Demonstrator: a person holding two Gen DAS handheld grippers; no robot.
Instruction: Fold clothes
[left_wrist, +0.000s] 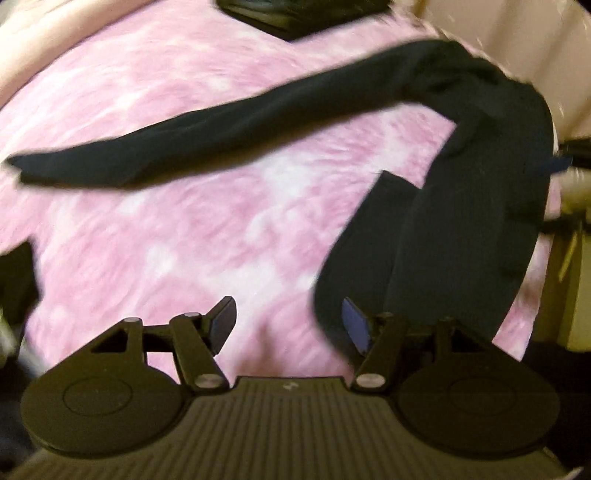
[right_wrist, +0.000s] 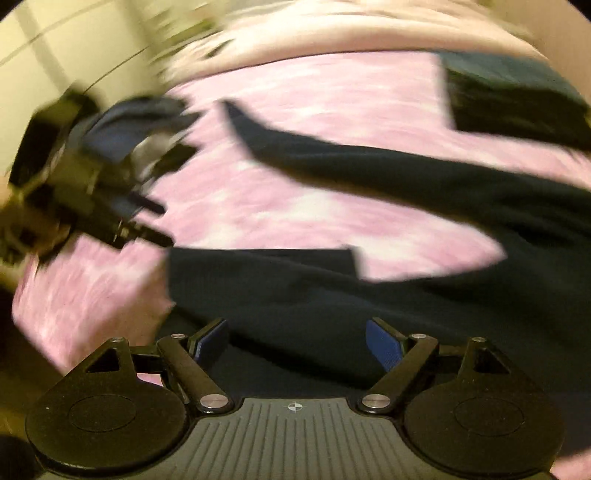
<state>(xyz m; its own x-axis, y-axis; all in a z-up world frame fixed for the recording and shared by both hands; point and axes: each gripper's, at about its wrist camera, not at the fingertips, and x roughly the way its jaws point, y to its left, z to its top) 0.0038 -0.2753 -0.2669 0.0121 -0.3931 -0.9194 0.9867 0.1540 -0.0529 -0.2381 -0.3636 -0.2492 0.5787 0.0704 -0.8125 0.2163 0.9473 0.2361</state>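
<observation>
Your left claw (left_wrist: 290, 325) hangs open over the pink blanket (left_wrist: 184, 240) — the dark garment (left_wrist: 461, 184) sprawls there, nothing between the fingers

A bed under a mottled pink blanket (left_wrist: 207, 236) carried a dark long garment (left_wrist: 258, 122) spread across it, and a dark folded stack (right_wrist: 517, 107) lay near its far edge.

Black garment (left_wrist: 258, 110) on pink-and-white mottled blanket (left_wrist: 184, 240) (blue-padded fingers (left_wrist: 356, 325)).
</observation>
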